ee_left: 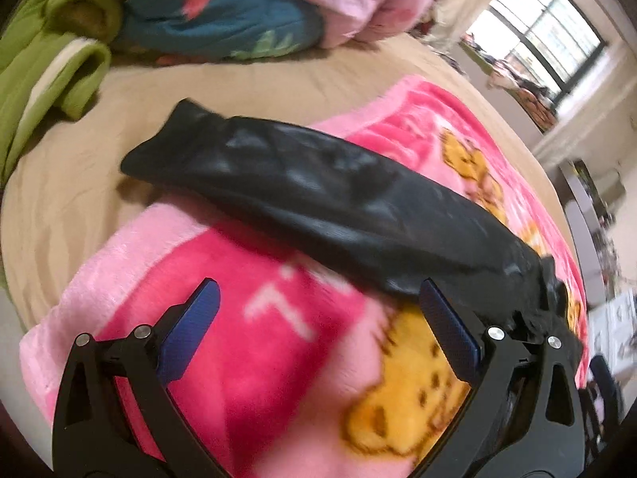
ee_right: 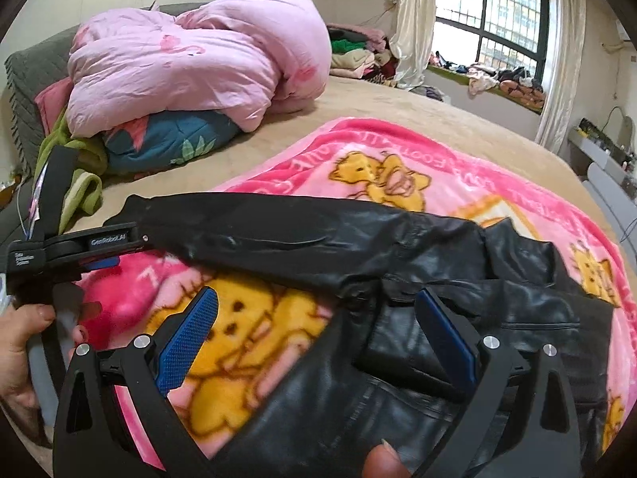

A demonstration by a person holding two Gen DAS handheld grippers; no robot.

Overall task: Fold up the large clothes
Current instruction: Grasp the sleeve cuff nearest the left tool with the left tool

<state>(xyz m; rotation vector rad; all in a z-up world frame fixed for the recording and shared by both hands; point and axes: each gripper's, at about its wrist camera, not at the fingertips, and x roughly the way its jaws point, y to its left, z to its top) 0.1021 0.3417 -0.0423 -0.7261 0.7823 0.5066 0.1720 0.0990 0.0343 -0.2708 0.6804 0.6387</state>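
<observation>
A black leather jacket [ee_right: 458, 318] lies on a pink blanket with yellow bears [ee_right: 378, 151]. One sleeve [ee_left: 318, 195] stretches out flat to the left, its cuff [ee_right: 135, 207] reaching the blanket's edge. My left gripper [ee_left: 318, 285] is open just above the blanket, with the sleeve right beyond its fingertips and nothing between them. In the right wrist view the left gripper [ee_right: 119, 251] shows side-on near the cuff, held by a hand [ee_right: 24, 338]. My right gripper [ee_right: 316, 294] is open over the jacket's shoulder and body, holding nothing.
A bunched pink duvet [ee_right: 199, 59] sits on a blue floral quilt [ee_right: 167, 143] at the head of the beige bed [ee_right: 398, 107]. A green garment [ee_left: 47, 63] lies at the far left. Clothes are piled under the window [ee_right: 497, 75]. A dresser [ee_right: 605, 155] stands right.
</observation>
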